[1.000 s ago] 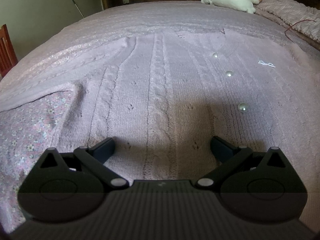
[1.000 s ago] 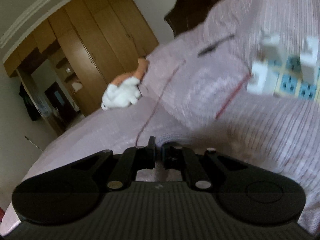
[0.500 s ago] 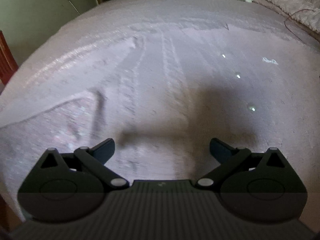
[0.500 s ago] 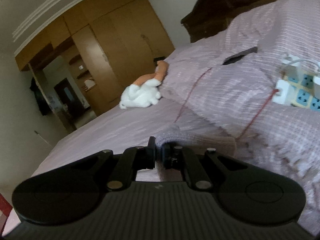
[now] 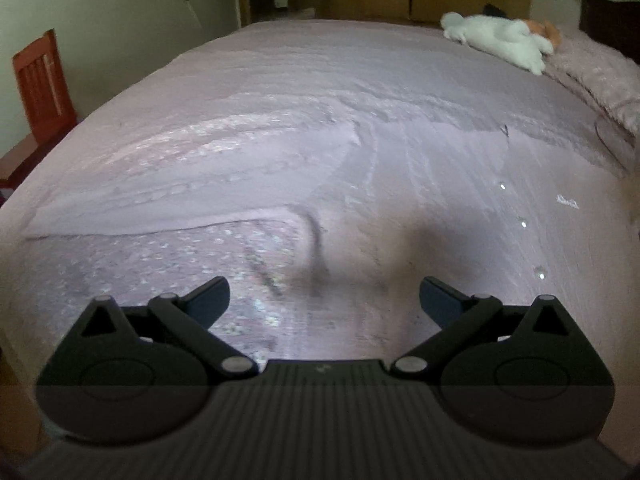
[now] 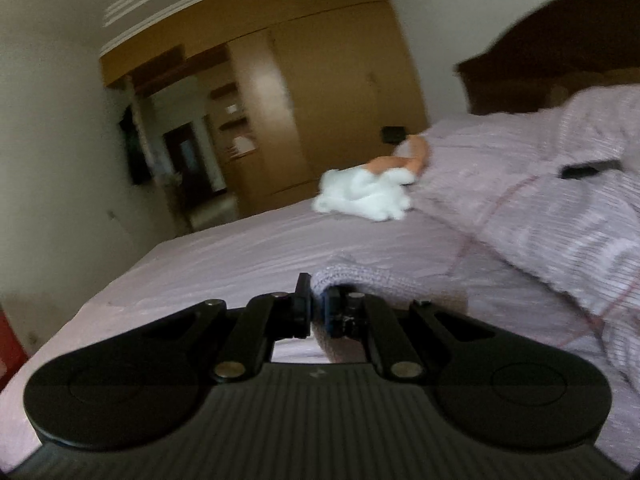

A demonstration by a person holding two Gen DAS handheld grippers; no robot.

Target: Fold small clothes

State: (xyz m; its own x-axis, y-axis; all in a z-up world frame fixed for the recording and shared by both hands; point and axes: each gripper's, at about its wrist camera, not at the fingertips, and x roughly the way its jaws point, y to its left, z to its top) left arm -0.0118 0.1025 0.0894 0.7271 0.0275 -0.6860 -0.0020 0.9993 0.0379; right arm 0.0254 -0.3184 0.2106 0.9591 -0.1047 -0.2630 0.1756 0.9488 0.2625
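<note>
The pale pink cable-knit cardigan (image 5: 420, 184) lay spread flat on the bed with the pink cover (image 5: 320, 60), and 3 small pearl buttons ran down its front at the right side. The left gripper (image 5: 324, 300) hovered above the lower edge of the cardigan with its black fingers wide apart and nothing between them. The right gripper (image 6: 318, 312) had its fingers pressed together on a fold of the same pink knit (image 6: 360, 278), lifted a little from the bed. A white plush toy (image 6: 364, 194) lay far up the bed, near the pink quilt (image 6: 560, 220). Both views were blurred.
</note>
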